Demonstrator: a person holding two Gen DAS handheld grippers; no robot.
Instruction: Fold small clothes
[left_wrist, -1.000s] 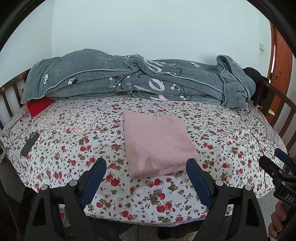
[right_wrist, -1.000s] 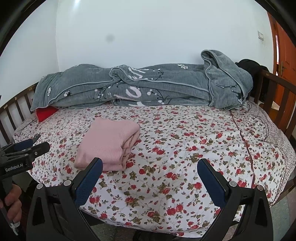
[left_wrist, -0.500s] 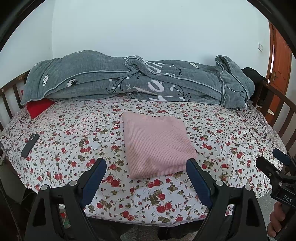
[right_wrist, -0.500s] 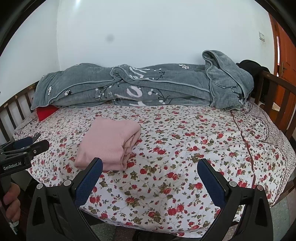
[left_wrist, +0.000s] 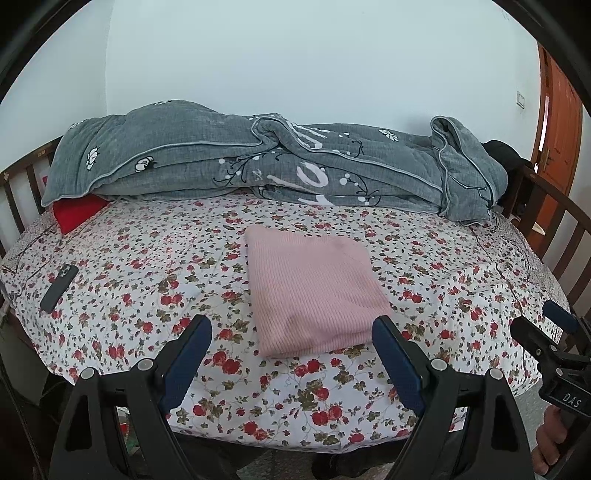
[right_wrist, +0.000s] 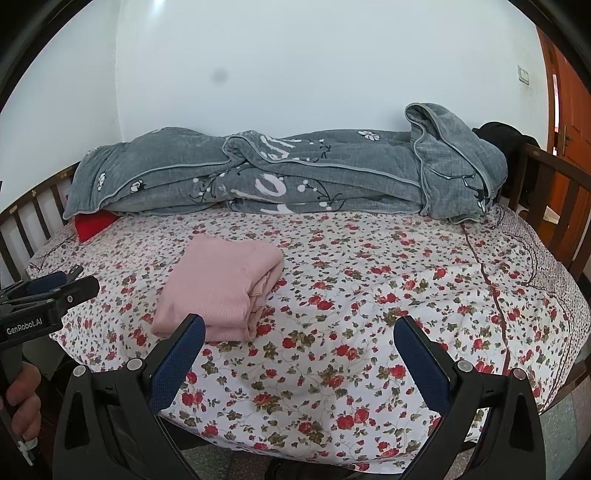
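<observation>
In the left wrist view, the left gripper (left_wrist: 291, 332) fills the bottom of the frame, its two blue-padded fingers (left_wrist: 188, 354) spread wide apart with nothing between them. Just above the gap lies the folded pink garment (left_wrist: 314, 291), a neat rectangle at the centre of the frame, resting flat on the bed (left_wrist: 147, 266) with its floral sheet; the fingers do not touch it. A rumpled grey quilt (left_wrist: 258, 162) runs along the far side of the bed against the white wall. A red cushion (left_wrist: 75, 214) peeks out under the quilt's end at the left. A dark phone (left_wrist: 59, 282) lies on the sheet at the left edge, well apart from the garment. Wooden rails show at both sides, and an orange-brown door (left_wrist: 561, 122) stands at the upper right. At the lower right edge the right gripper (left_wrist: 546, 328) pokes in, held by a hand (left_wrist: 550, 446).

In the right wrist view, the right gripper (right_wrist: 299, 339) sits at the bottom of the frame, its fingers likewise set wide apart and empty over bare sheet. The folded pink garment (right_wrist: 221, 288) lies left of centre, its stacked layers showing along its right edge; the gripper's left finger (right_wrist: 181, 354) overlaps its near corner in the picture, though whether they touch cannot be told. The grey quilt (right_wrist: 295, 173) crosses the upper middle, the red cushion (right_wrist: 94, 223) at its left end. The left gripper (right_wrist: 70, 280) enters from the left edge, gripped by a hand (right_wrist: 22, 398) below it.
</observation>
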